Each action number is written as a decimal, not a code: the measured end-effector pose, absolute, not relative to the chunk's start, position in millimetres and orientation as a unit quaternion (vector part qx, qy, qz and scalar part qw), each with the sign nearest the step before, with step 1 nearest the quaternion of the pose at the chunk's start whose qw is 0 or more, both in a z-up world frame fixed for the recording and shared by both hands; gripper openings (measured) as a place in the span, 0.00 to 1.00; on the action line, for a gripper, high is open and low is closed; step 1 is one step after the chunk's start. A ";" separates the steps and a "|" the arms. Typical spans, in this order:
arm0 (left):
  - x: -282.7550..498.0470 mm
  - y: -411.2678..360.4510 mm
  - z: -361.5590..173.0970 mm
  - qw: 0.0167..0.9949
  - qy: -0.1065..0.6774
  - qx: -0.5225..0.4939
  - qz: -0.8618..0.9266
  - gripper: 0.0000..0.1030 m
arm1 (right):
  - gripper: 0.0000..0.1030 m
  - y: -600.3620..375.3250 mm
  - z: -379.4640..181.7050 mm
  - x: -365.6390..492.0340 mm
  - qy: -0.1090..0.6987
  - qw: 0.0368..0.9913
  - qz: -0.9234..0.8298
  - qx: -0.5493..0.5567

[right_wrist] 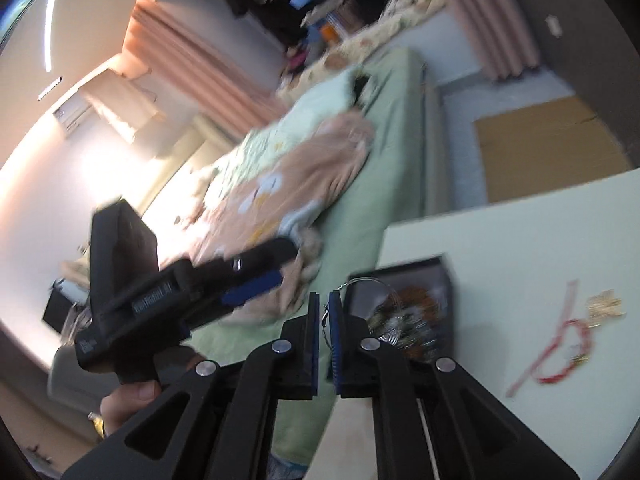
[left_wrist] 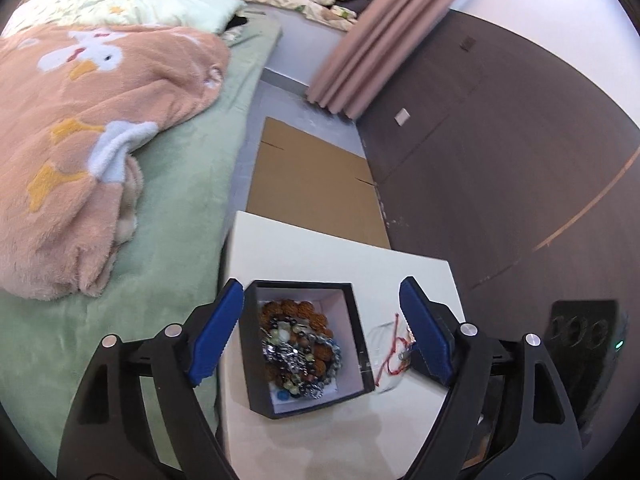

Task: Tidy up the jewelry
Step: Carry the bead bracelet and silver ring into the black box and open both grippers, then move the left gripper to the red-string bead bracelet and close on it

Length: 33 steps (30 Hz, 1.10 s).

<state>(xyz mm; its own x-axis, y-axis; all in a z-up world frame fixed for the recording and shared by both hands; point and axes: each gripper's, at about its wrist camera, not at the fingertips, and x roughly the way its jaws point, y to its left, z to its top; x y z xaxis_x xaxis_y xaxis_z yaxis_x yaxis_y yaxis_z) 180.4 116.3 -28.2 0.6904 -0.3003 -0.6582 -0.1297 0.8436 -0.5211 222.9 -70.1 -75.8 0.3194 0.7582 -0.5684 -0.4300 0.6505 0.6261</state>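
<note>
Left wrist view: left gripper (left_wrist: 322,334) spread wide either side of the box (left_wrist: 305,346) stuffed with beads, gripping nothing. Right gripper (right_wrist: 323,338) is nearly closed, a thin wire ring (right_wrist: 366,280) at its tips, can't tell if pinched. Red cord (right_wrist: 558,354) still loose on the bench (right_wrist: 540,240), probably next. Box sits close to the bench edge by the bed (left_wrist: 176,232), so go gentle.

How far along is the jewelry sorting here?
The black box already holds a heap of beads. A thin silver hoop sits between the right gripper's barely parted jaws. The red cord bracelet lies on the white table outside the box; left gripper open, empty.
</note>
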 end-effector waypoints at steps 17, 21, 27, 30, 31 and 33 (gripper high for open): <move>189.0 61.3 -32.3 0.871 0.416 -0.237 -0.106 0.78 | 0.73 -203.4 -88.6 225.3 0.472 0.829 0.181 0.241; 190.6 31.9 -36.0 0.870 0.428 -0.209 -0.128 0.78 | 0.74 -237.4 -92.1 224.2 0.475 0.829 0.142 0.257; 193.1 -11.3 -45.4 0.863 0.448 -0.172 -0.159 0.63 | 0.70 -255.1 -96.2 223.4 0.488 0.824 0.121 0.261; 196.3 -27.9 -53.3 0.855 0.463 -0.160 -0.170 0.50 | 0.68 -260.8 -96.4 222.8 0.493 0.823 0.115 0.258; 198.4 -34.6 -57.8 0.851 0.469 -0.156 -0.175 0.46 | 0.68 -262.8 -96.1 222.7 0.493 0.824 0.114 0.256; 200.4 -44.3 -63.9 0.847 0.478 -0.148 -0.181 0.40 | 0.67 -268.0 -95.7 222.7 0.494 0.825 0.106 0.253</move>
<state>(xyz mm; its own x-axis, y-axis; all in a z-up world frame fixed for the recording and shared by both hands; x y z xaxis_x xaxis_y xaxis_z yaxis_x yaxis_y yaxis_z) 200.4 -44.3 -63.9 0.4772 -0.4486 -0.7556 0.1657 0.8904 -0.4240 222.7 -268.0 -95.7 0.4892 0.4249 -0.7617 0.0753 0.8495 0.5222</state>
